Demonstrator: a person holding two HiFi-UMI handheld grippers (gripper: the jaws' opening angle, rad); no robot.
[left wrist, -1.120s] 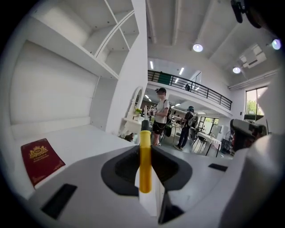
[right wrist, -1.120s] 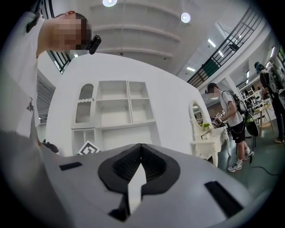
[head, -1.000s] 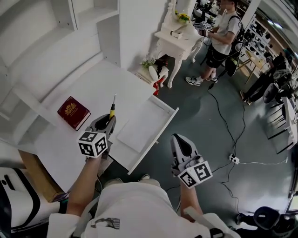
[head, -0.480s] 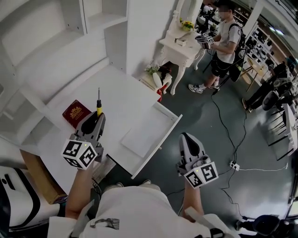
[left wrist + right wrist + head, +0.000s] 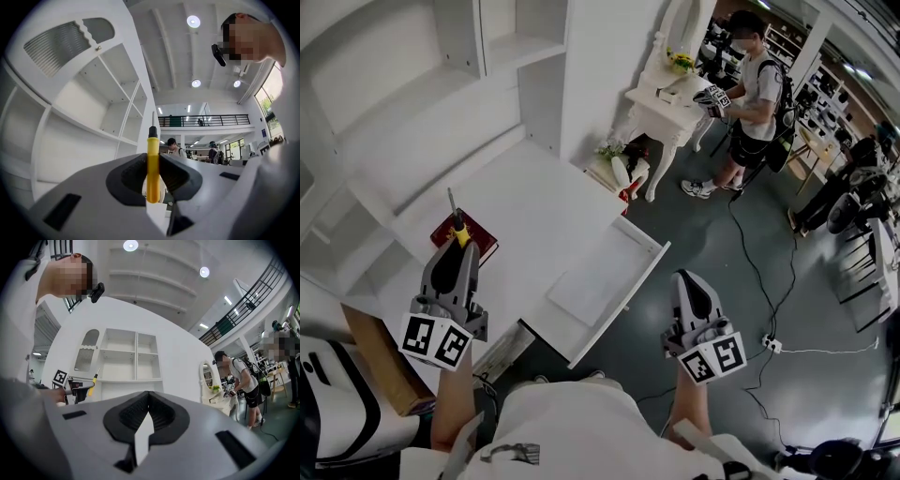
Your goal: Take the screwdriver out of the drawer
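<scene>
The screwdriver (image 5: 457,223), with a yellow handle and thin metal shaft, stands upright between the pads of my left gripper (image 5: 455,246), which is shut on the handle. In the head view it hangs above the left part of the white desk (image 5: 534,192), over a red book (image 5: 481,247). The left gripper view shows the handle (image 5: 153,161) pinched at the jaws' tips, shaft pointing up. The white drawer (image 5: 630,285) stands pulled out to the right. My right gripper (image 5: 692,284) hovers off the drawer's front corner, shut and empty (image 5: 148,397).
White shelving (image 5: 487,56) rises behind the desk. A cardboard box (image 5: 380,361) sits at lower left. A white dressing table (image 5: 661,103) and a person (image 5: 750,89) holding grippers stand at the back. Cables (image 5: 769,281) cross the dark floor.
My left gripper has lifted the screwdriver and carried it left, from beside the drawer to above the red book. The right gripper has risen slightly.
</scene>
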